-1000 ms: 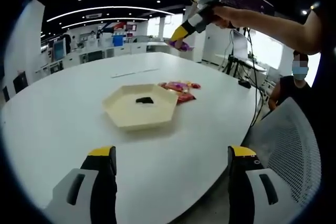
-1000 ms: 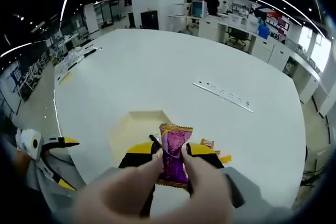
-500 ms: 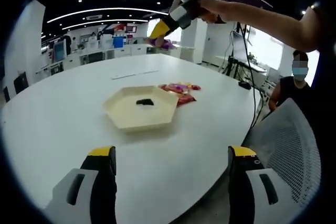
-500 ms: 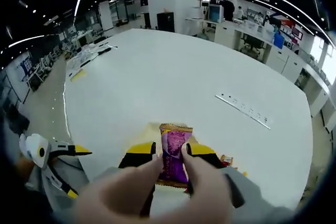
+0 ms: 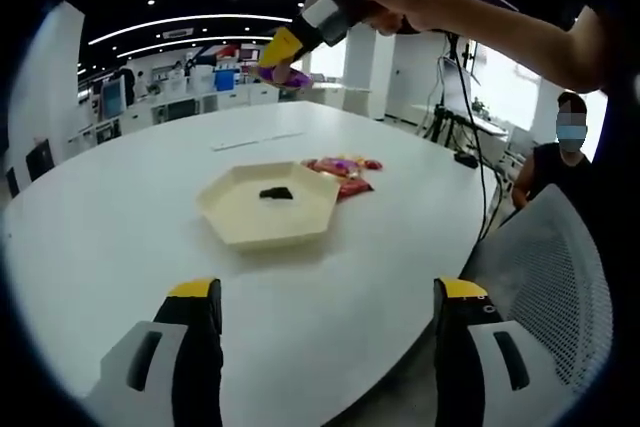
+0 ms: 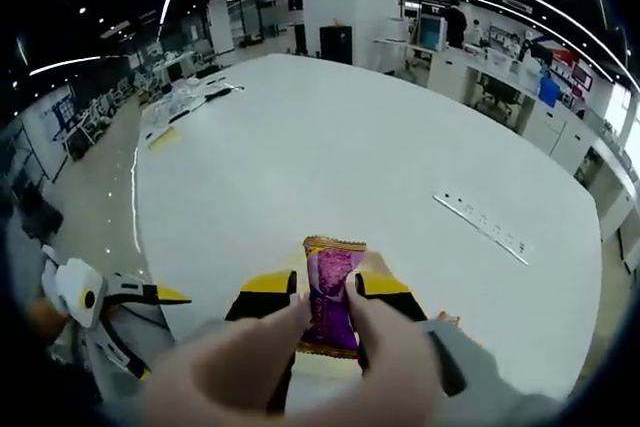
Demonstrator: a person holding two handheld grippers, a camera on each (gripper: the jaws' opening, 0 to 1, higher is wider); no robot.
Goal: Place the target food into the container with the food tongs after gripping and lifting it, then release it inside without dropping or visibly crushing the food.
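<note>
My right gripper [image 6: 325, 287] is shut on a purple snack packet [image 6: 331, 287], which stands upright between the yellow-tipped jaws high above the white table [image 6: 330, 147]. In the left gripper view the same right gripper [image 5: 290, 45] hangs in the air with the purple packet [image 5: 285, 76], up and behind the cream hexagonal tray [image 5: 240, 222]. A small dark piece [image 5: 275, 192] lies in the tray. My left gripper [image 5: 327, 292] is open with nothing between its jaws, low over the table's near edge.
A pile of red and orange packets [image 5: 342, 171] lies just right of the tray. A grey mesh chair [image 5: 555, 267] stands at the table's right edge, a masked person behind it. A thin white strip [image 6: 486, 227] lies on the table. The left gripper [image 6: 105, 307] shows lower left.
The right gripper has carried the purple packet leftward through the air, from right of the tray toward above and behind it. The left gripper and the tray have stayed still.
</note>
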